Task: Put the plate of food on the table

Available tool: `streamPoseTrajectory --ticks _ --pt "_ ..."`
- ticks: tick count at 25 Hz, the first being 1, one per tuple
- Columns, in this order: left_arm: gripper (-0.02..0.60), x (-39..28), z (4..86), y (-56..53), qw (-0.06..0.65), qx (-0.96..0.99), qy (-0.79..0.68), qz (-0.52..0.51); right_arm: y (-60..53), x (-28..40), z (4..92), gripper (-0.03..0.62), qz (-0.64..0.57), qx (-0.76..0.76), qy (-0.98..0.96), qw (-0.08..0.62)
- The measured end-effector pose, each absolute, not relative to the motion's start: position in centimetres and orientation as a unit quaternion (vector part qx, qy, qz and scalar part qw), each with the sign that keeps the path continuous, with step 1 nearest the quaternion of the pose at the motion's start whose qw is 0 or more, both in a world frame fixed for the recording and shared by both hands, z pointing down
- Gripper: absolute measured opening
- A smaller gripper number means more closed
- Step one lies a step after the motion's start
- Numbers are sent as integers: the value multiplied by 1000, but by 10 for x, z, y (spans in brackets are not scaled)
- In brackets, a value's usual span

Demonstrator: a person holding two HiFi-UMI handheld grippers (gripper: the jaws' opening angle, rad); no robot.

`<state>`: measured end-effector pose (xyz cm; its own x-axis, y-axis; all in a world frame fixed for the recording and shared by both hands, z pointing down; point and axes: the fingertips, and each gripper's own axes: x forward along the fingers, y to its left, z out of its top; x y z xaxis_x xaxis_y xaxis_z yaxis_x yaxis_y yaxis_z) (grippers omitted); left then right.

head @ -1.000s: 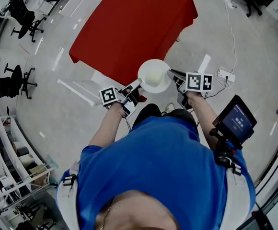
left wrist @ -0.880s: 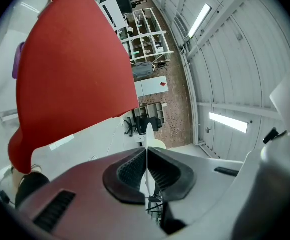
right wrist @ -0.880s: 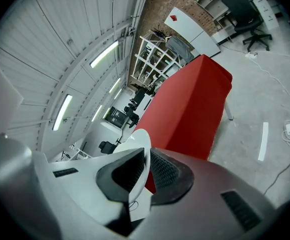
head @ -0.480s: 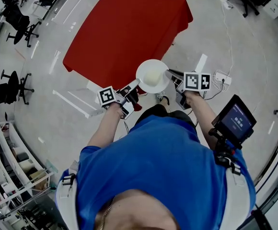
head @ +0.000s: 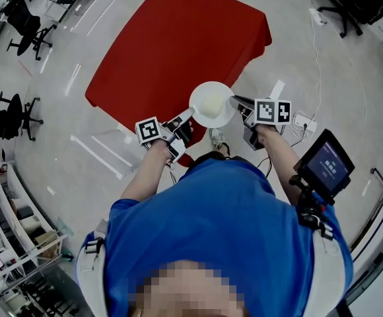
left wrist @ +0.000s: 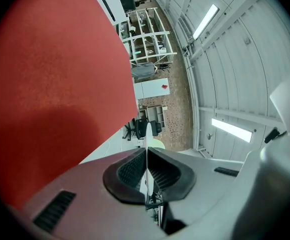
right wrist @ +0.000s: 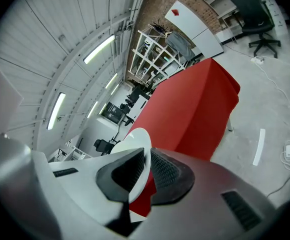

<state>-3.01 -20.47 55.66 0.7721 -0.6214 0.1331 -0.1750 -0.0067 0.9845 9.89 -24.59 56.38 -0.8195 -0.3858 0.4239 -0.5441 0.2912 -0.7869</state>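
Plate [head: 212, 104]: in the air between my two tools, by the near edge of the table [head: 172, 45]; not yet set down.
Food [head: 212, 103]: pale mound at the plate's centre; I judge the level hold is what stops it sliding.
Left gripper [head: 189, 115]: clenched on the plate's left rim, which sits edge-on between the pads.
Right gripper [head: 236, 102]: clamped on the opposite rim, sharing the load.
Stage: carrying; lowering onto the red cloth remains.

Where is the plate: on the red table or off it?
Off it: left tool and right tool grip the plate, in the air by the table.
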Motion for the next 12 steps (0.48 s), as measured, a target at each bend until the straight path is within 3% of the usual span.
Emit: streamPoseTrajectory --ticks 12 --pt "15 -64 556 -261 643 668 -305 -217 -315 60 564 23 512 269 -807 119"
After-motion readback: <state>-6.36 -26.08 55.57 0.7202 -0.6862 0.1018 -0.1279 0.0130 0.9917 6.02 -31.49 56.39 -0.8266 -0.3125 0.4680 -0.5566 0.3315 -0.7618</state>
